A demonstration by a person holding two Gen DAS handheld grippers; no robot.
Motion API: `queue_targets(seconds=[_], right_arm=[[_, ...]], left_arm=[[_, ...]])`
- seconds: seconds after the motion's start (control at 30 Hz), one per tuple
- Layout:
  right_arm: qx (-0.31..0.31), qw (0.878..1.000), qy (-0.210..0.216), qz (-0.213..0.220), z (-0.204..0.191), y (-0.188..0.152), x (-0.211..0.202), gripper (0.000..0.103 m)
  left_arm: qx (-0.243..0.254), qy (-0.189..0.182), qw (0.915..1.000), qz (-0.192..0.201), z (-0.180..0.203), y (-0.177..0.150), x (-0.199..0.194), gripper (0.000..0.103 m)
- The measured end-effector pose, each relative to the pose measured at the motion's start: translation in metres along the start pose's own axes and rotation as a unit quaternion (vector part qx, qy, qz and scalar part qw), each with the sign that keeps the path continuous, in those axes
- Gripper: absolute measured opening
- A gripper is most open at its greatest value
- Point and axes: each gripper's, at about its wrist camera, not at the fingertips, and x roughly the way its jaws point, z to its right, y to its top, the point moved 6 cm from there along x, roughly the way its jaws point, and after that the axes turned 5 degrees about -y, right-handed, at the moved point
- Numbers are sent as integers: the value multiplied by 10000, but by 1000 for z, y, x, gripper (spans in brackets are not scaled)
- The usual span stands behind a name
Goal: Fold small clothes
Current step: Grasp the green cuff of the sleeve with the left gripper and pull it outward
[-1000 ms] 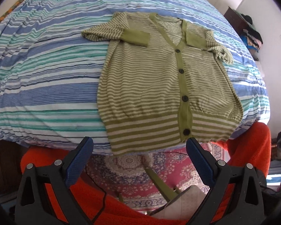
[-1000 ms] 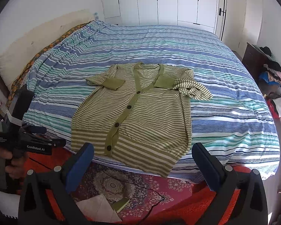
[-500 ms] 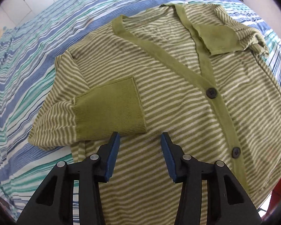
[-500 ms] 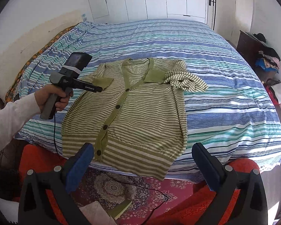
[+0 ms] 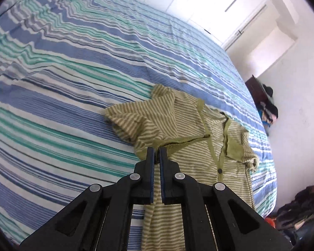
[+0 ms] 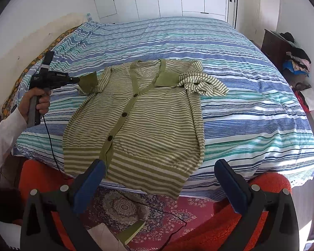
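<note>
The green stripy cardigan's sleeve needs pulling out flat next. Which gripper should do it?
Left. The left gripper is shut on the sleeve cuff of the cardigan. The right gripper hangs open, off the foot of the bed.

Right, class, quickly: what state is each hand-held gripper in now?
Left hand-held gripper: closed on the cardigan's sleeve cuff.
Right hand-held gripper: open, holding nothing.
</note>
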Motion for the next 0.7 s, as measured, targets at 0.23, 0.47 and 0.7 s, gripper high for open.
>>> queue_targets(seconds=[0.23,0.47,0.7], right_arm=[[-249,9997,81,-32,-19,0,4,103],[-379,9993,12,-66,-28,-1,2,103],[-665,9977,82,-120,-45,-1,10,103]], left_arm=[[-1434,1264,9810,329,-142,-42,-30,49],[-2076,812,9724,688,-171,-62,-44,52],[-272,589,9971,-391,-102,-52,15,88]])
